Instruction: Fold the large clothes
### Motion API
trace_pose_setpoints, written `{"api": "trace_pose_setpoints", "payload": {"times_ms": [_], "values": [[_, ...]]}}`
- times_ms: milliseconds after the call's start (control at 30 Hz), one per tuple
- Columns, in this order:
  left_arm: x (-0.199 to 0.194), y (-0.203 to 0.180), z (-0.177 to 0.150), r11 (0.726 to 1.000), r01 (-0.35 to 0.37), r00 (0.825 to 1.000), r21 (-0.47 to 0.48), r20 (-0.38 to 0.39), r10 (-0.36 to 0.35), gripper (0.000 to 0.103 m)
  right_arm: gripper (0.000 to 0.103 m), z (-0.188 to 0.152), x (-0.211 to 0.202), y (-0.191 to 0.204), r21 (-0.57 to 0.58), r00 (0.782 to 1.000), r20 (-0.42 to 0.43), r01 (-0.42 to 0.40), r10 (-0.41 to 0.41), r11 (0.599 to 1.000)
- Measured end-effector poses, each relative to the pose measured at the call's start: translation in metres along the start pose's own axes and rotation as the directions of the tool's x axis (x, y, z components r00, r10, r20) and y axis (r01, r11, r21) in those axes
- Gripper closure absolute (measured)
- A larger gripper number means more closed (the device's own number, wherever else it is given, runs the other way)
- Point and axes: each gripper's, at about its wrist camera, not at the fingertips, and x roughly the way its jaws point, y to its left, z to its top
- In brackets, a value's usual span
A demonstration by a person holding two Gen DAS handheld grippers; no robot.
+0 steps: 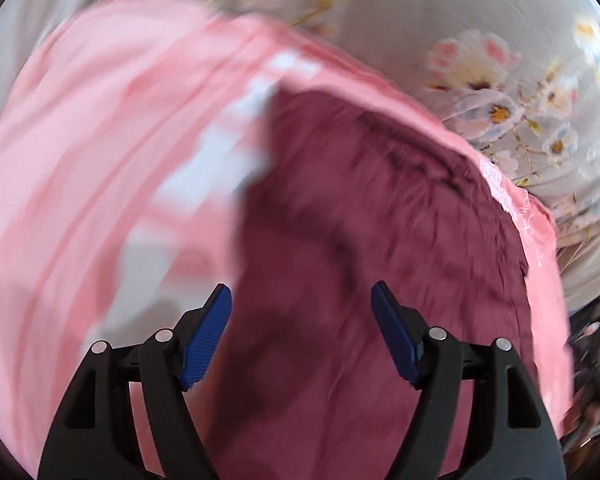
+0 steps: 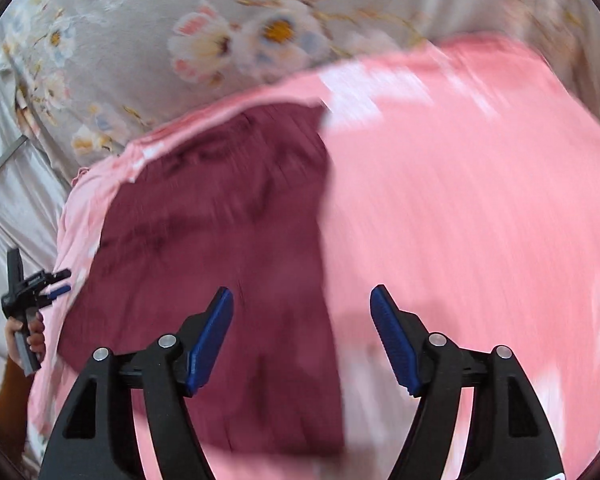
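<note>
floral bedsheet (image 1: 500, 20) under blurred, seemingly folded maroon garment (image 1: 360, 240).

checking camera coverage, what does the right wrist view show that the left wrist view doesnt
Only the right wrist view shows the left gripper from outside, held in a hand at the frame's left edge. Only the left wrist view shows a dark cluttered patch at its right edge. Both show open blue-padded jaws holding nothing, the right gripper among them, above a maroon garment lying on pink cloth over a floral sheet.

No legible txt, labels or nos. anywhere, pics too blurred
</note>
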Motion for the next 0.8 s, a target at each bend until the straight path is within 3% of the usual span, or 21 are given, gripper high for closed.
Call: {"api": "trace_pose_setpoints", "payload": {"times_ms": [100,200,300,467,533,600,667,733,800], "values": [[-0.014,0.041,-0.043,0.996,0.001,0.999,-0.086,-0.049,-0.005,0.033,0.033,-0.051,-0.008,-0.025,0.097,0.999,-0.042,-0.013,0.017,0.995],[-0.02,0.052,-0.072,0.993,0.03,0.998,-0.118,-0.045,-0.035,0.033,0.033,-0.076,-0.007,-0.032,0.153,0.999,-0.025,-0.033,0.037,0.988],[-0.03,0.04,-0.089,0.996,0.044,0.999,-0.08,-0.027,-0.047,0.033,0.033,-0.087,-0.002,-0.028,0.188,0.996,-0.011,-0.087,0.091,0.978],[-0.028,0.038,-0.098,0.992,0.076,0.996,-0.103,-0.029,-0.08,0.034,0.032,-0.087,0.012,-0.019,0.204,0.995,0.022,-0.099,0.097,0.974],[-0.029,0.038,-0.099,0.991,0.076,0.997,-0.113,-0.02,-0.079,0.042,0.033,-0.084,0.015,-0.017,0.231,0.99,0.031,-0.14,0.136,0.963],[-0.027,0.038,-0.098,0.985,0.103,0.994,-0.137,-0.028,-0.108,0.055,0.044,-0.081,0.019,-0.012,0.249,0.984,0.038,-0.179,0.175,0.952],[-0.028,0.039,-0.1,0.984,0.095,0.995,-0.154,-0.029,-0.1,0.068,0.073,-0.079,0.024,-0.005,0.248,0.984,0.03,-0.179,0.178,0.952],[-0.031,0.039,-0.103,0.983,0.098,0.994,-0.155,-0.022,-0.103,0.085,0.089,-0.08,0.025,-0.002,0.253,0.983,0.038,-0.185,0.181,0.95],[-0.037,0.038,-0.106,0.983,0.112,0.993,-0.149,-0.007,-0.114,0.093,0.095,-0.081,0.017,0.003,0.25,0.98,0.065,-0.198,0.188,0.948]]}}
